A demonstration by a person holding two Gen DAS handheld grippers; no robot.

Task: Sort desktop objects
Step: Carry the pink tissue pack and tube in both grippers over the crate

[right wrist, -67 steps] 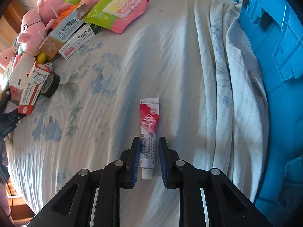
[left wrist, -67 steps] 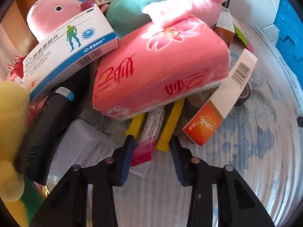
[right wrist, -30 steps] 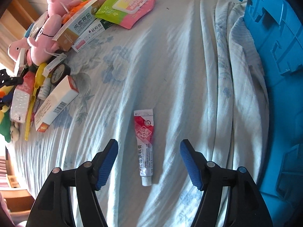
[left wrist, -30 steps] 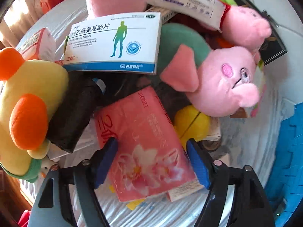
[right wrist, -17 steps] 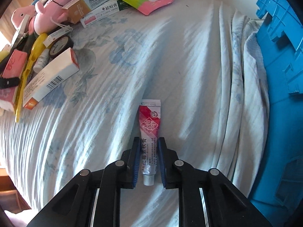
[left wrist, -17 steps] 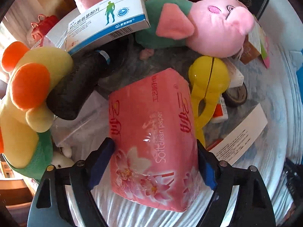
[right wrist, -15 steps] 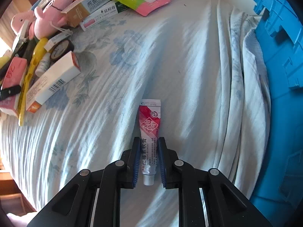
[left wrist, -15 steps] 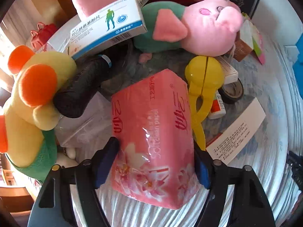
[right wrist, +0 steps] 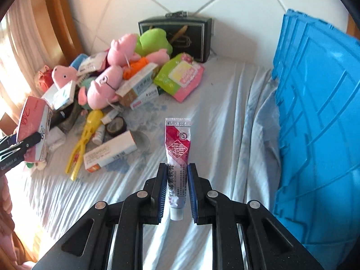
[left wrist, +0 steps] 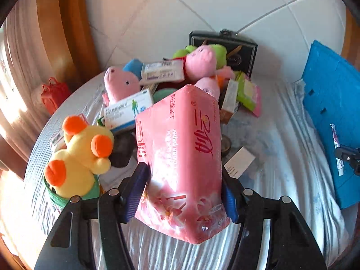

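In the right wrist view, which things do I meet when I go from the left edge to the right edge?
Pink tissue pack in the left gripper → yellow tongs → ointment tube in the right gripper → blue crate.

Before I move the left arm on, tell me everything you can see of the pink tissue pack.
The pink tissue pack is a soft brick in glossy plastic wrap, printed with red characters, "clean paper" and flowers at its near end. It is clamped across its width near that end by the left gripper, blue pads pressing both sides, and is lifted clear of the bedsheet, its far end tilted up. Nothing else touches it.
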